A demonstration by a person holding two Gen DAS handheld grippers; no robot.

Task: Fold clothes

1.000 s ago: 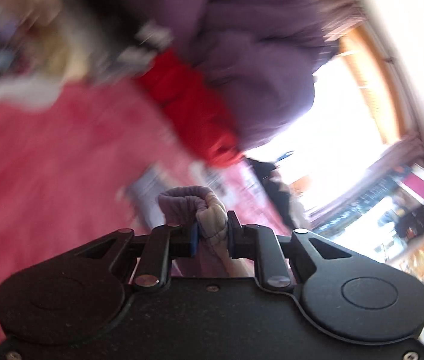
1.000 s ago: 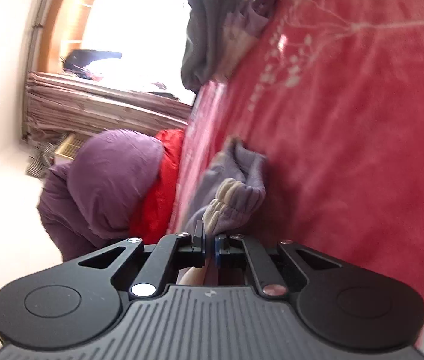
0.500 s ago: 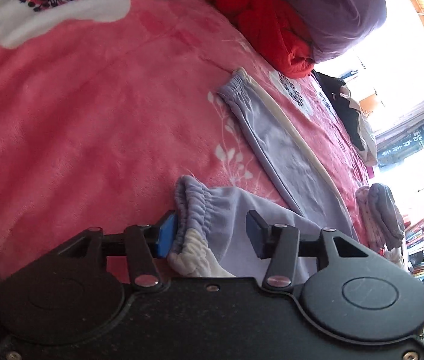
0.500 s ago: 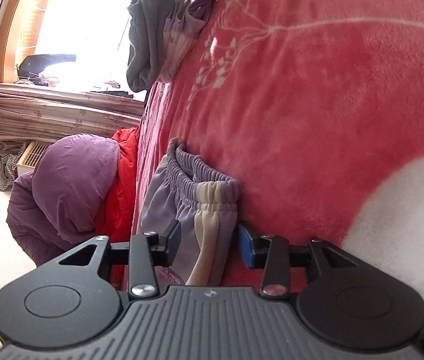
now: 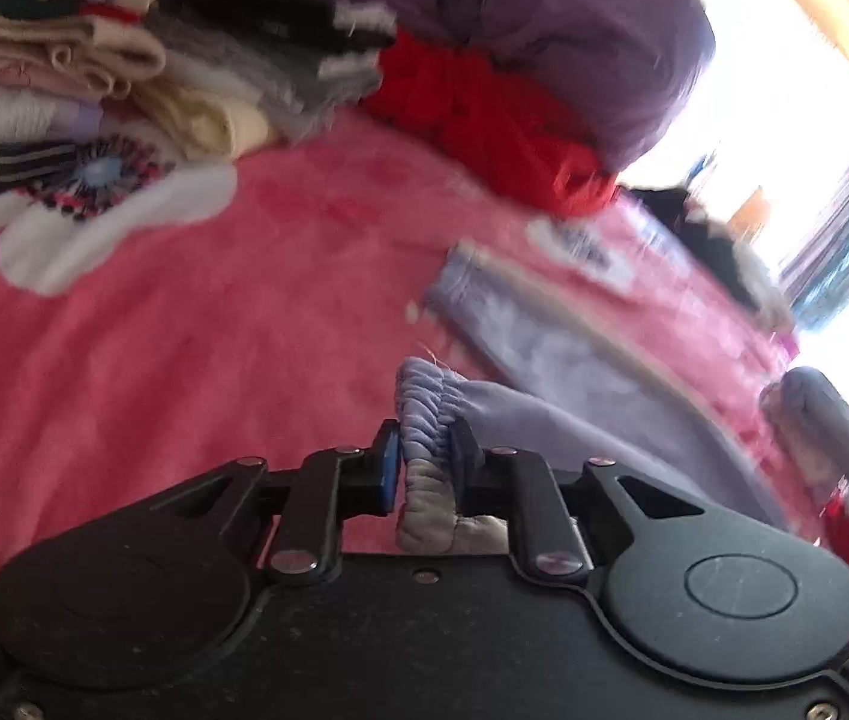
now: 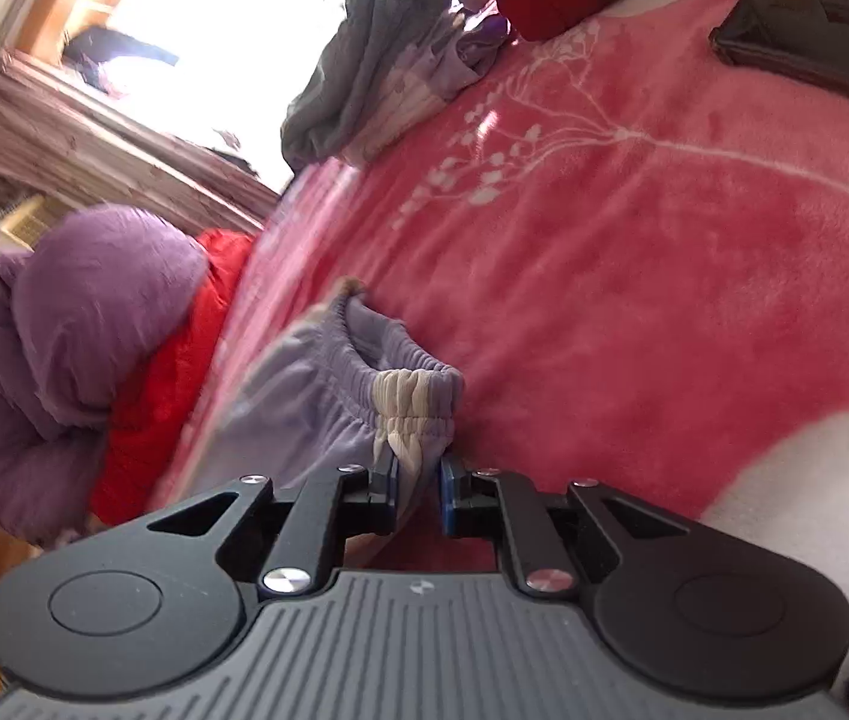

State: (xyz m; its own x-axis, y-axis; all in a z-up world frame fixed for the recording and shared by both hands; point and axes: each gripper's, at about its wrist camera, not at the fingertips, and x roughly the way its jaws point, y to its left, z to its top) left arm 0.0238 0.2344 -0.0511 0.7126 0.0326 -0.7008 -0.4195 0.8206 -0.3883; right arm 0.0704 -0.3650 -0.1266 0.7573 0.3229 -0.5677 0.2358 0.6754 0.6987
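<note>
Two grippers now pinch the waistband of the lilac trousers (image 5: 550, 360) on the pink blanket (image 5: 184, 360), where half a second ago both sets of jaws stood wide apart around it. Your left gripper (image 5: 424, 468) has clamped onto the gathered elastic at one end of the waist, its blue pads pressed hard against the ruched cloth. Your right gripper (image 6: 418, 492) has drawn in on the other end, at the cream side stripe; the cloth sits between its pads, though a sliver of gap on the right pad leaves the firmness of that grip uncertain. One trouser leg lies stretched flat across the blanket toward the window in the left view, with the cuff at the far end. A stack of folded clothes (image 5: 64, 60) rests at the blanket's far edge, beside a purple jacket (image 5: 544, 30) and a red garment (image 5: 484, 114). A grey bundle (image 6: 364, 78) and a dark flat case (image 6: 814, 54) lie farther off in the right view.

The change means the trousers have been set down, released and taken up afresh at the waist. That reads as the start of the next fold: likely you will lift the waist and carry it toward the cuffs. Blur in both views suggests the hands are in motion.
</note>
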